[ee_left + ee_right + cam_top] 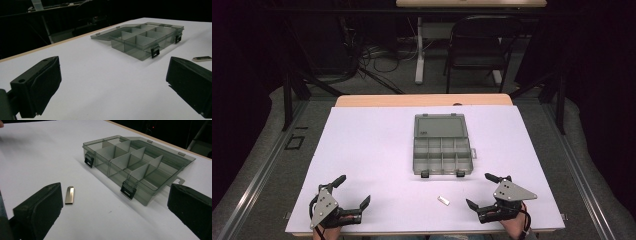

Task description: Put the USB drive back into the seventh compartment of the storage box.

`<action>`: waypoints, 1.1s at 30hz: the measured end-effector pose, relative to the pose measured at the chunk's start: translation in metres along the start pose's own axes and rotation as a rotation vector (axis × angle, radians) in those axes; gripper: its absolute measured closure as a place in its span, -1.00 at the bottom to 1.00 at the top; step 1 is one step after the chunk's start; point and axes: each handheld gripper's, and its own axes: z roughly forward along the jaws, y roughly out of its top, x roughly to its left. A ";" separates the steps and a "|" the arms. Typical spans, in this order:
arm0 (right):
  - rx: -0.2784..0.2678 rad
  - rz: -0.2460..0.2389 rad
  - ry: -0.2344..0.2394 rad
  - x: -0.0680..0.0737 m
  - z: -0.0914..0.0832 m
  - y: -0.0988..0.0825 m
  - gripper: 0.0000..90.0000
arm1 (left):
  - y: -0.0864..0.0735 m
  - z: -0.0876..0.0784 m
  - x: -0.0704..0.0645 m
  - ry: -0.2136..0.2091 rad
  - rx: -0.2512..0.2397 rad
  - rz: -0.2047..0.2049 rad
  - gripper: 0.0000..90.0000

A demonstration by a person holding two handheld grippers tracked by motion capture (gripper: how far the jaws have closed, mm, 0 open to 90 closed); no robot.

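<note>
1. White table sheet [377, 150] covers the work area; wooden table edge [422, 100] shows along the far side.
2. Grey translucent organizer box [443, 156] sits near centre of the sheet, lid [439, 126] folded flat open on the far side; two rows of divided compartments, contents not discernible; two black latches [425, 173] on the near wall.
3. Small silver USB stick [443, 200] lies flat on the sheet, near side of the box, well apart from it, between the two grippers and closer to the right one.
4. Left gripper [353, 191] at the near-left corner of the sheet; jaws spread wide, nothing between them; in the left gripper view the box [145, 41] is ahead, stick [202, 58] just past the right-hand jaw.
5. Right gripper [479, 191] at near-right; jaws wide apart, empty; in the right gripper view the stick [69, 195] lies just beside the left-hand jaw, not touching; box [132, 167] ahead.
6. Black folding chair [477, 47] on the floor beyond the table.
</note>
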 end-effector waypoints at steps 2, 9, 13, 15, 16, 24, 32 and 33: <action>0.010 0.000 0.008 0.002 0.003 0.001 -1.00 | 0.000 0.000 0.000 0.002 -0.001 0.003 -0.99; 0.039 0.013 0.019 0.005 0.010 0.005 -1.00 | 0.000 0.001 0.000 0.002 -0.002 0.003 -0.99; 0.060 0.025 0.024 0.007 0.014 0.007 -1.00 | 0.000 0.000 0.000 0.005 -0.004 0.001 -0.99; 0.067 0.032 0.030 0.007 0.016 0.008 -1.00 | 0.000 0.000 0.000 0.006 -0.002 0.003 -0.99; 0.075 0.034 0.032 0.008 0.017 0.008 -1.00 | -0.001 0.001 0.000 0.006 -0.003 0.001 -0.99; 0.119 0.037 0.060 0.015 0.031 0.012 -1.00 | -0.001 0.000 0.001 0.010 -0.004 -0.001 -0.99; 0.160 0.035 0.082 0.023 0.046 0.014 -1.00 | -0.001 0.000 0.001 0.010 -0.004 -0.002 -0.99; 0.162 0.035 0.085 0.024 0.047 0.015 -1.00 | -0.001 0.000 0.001 0.010 -0.004 -0.003 -0.99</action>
